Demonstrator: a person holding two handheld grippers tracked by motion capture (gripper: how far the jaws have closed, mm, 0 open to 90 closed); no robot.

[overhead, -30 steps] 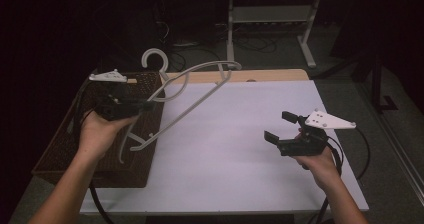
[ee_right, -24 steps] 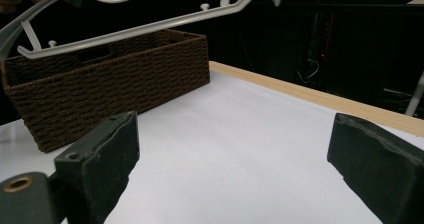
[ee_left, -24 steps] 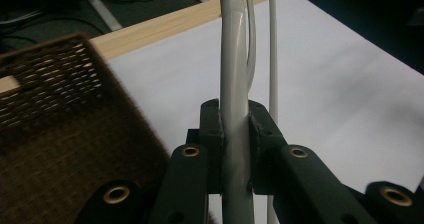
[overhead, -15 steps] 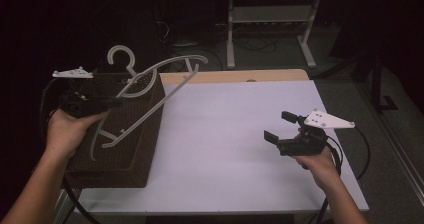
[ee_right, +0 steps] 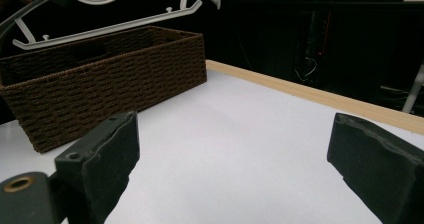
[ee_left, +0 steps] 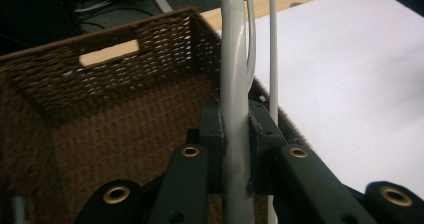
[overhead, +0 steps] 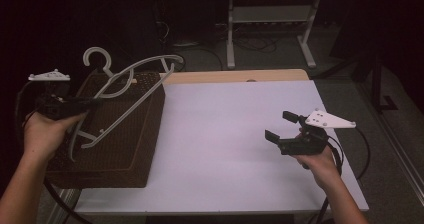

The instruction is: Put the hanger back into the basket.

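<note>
Holding the hanger (overhead: 127, 91) in my left gripper (overhead: 85, 103), I have the jaws clamped on 1 of its pale bars, as the left gripper view shows the 2 pads pressed on either side of that bar (ee_left: 235, 109). It hangs in the air above the basket (overhead: 135, 149), which sits at the left edge of the table (overhead: 225, 134). Its long axis runs on a slant, from the end near my left hand (overhead: 42, 134) up and away toward the table's far side, and its hook (overhead: 96, 59) points off past the basket's far left corner. My right gripper (overhead: 280, 128) rests well apart over the white tabletop on the right, its 2 jaws spread wide with nothing between them.
</note>
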